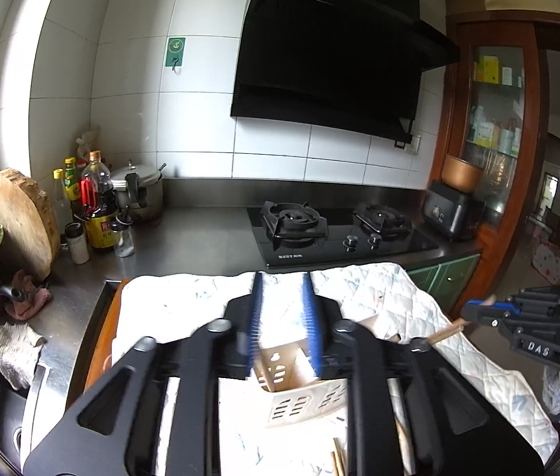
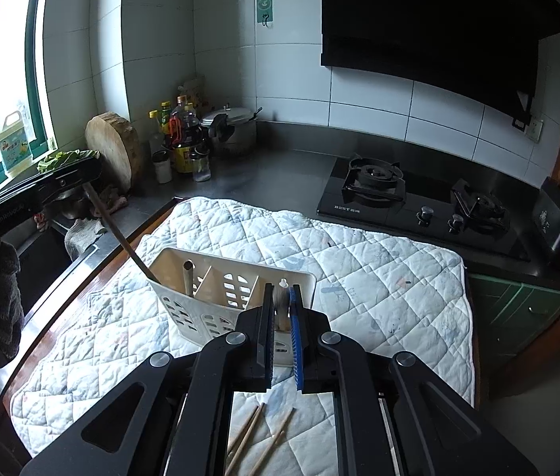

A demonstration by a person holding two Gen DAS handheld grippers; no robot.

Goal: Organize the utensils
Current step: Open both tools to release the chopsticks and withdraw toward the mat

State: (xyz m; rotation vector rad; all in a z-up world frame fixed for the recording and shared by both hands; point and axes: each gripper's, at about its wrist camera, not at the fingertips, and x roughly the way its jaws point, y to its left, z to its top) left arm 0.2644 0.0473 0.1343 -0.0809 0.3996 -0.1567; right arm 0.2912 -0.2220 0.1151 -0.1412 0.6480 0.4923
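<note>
On the quilted mat point(image 2: 379, 277), the slotted cream utensil caddy point(image 2: 216, 297) holds a stick point(image 2: 188, 277). The right gripper point(image 2: 280, 309) pinches a pale utensil handle point(image 2: 281, 297); the left gripper point(image 1: 282, 313) is spread above the caddy's compartments.

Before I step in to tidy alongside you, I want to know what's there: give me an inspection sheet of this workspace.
Surface: quilted cloth spread over the counter.
Job's things: divided holder on the cloth, a stick upright in its left compartment; loose chopsticks on the near cloth.
Clutter: bottles, chopping board, pot, rag.
Grippers: left gripper open above the holder; right gripper shut on a wooden utensil.
Cables: nothing seen.
Surroundings: gas hob, extractor hood, window.
</note>
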